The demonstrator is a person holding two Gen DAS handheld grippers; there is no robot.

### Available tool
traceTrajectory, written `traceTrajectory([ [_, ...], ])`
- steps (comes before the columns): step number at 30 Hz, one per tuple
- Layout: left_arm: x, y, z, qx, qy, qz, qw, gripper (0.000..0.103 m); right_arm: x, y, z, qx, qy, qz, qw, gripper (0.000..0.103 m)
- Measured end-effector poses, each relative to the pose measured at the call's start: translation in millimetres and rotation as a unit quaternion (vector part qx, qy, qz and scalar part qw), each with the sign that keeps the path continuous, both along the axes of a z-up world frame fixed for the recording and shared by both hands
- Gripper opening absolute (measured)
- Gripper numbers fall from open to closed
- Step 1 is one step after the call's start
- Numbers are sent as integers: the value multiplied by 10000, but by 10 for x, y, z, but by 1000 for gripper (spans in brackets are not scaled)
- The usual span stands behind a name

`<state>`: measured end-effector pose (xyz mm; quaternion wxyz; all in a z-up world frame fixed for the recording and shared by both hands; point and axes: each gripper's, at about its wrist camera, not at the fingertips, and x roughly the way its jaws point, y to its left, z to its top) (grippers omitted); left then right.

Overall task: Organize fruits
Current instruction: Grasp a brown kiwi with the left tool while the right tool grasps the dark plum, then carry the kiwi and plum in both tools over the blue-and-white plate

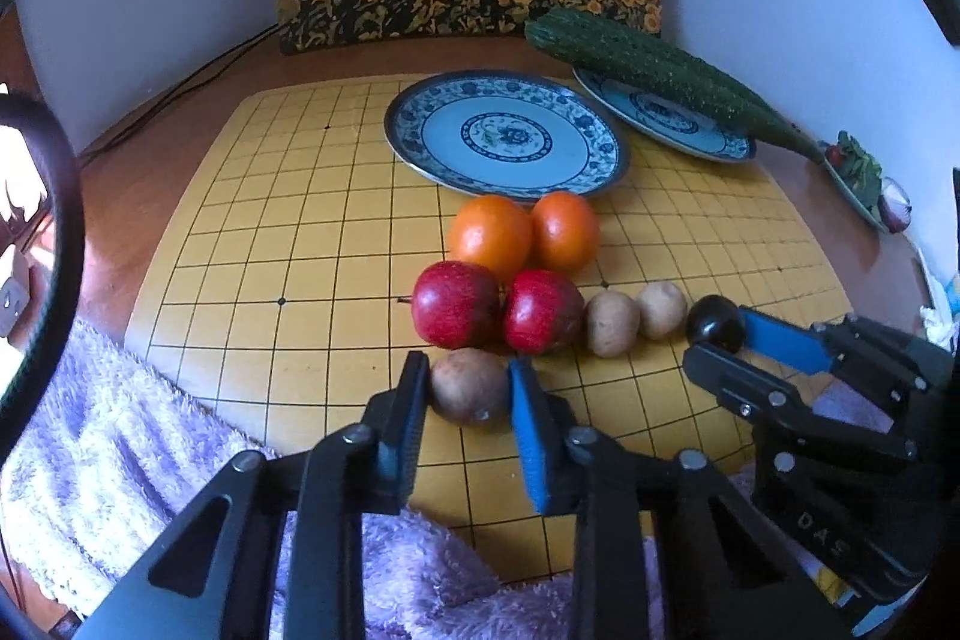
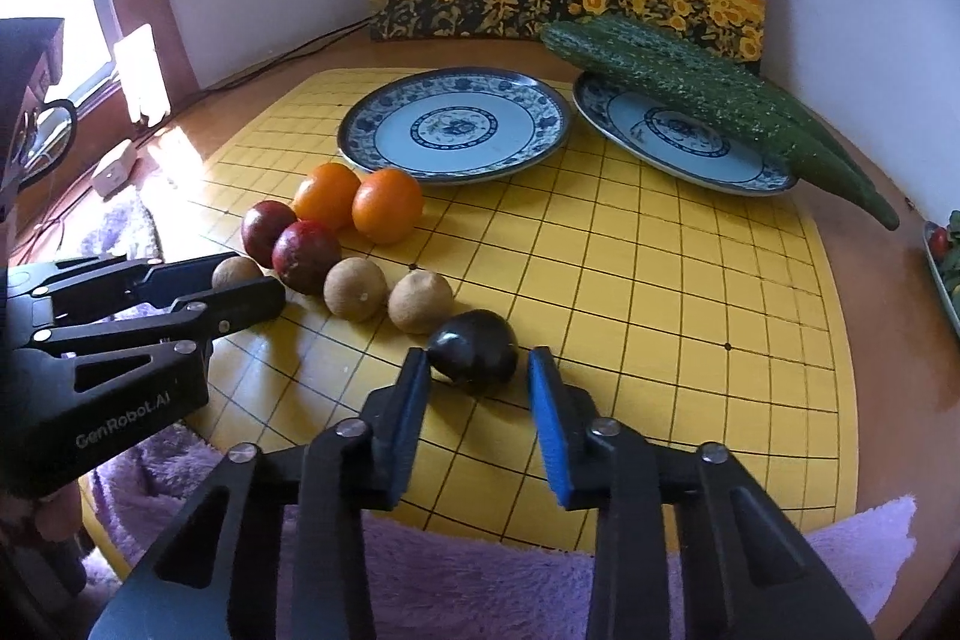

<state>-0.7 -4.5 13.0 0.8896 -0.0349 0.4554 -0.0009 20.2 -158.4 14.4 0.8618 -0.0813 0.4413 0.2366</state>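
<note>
Since you've got both grippers lined up on the nearest fruits, it looks like you're about to move two at once; your left gripper (image 1: 469,388) sits around the near kiwi (image 1: 468,387) with both pads right at its sides, so I'd call that gripping it, though how firmly I can't tell; your right gripper (image 2: 480,363) straddles the dark plum (image 2: 474,351) with a gap on the right pad, so that one's not clamped yet. Fruit is bunched in rows on the yellow grid board (image 1: 270,220), probably staged for sorting onto the empty plate (image 1: 507,133) just beyond. Count: two oranges (image 1: 491,233), two red apples (image 1: 456,303), three kiwis, one plum; two plates, the far right plate (image 1: 666,115) carrying two cucumbers (image 1: 648,61).
</note>
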Motion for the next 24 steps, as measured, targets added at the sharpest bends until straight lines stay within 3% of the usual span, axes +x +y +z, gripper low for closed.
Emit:
traceTrajectory([
  [15,-118,63,132,-117,-113,-20,9999,28,-45,-168,61,312,90,-323,9989,30],
  [24,-142,42,308,-210,-270,-142,9993,28,-96,-195,245,458,-61,-321,9984,30],
])
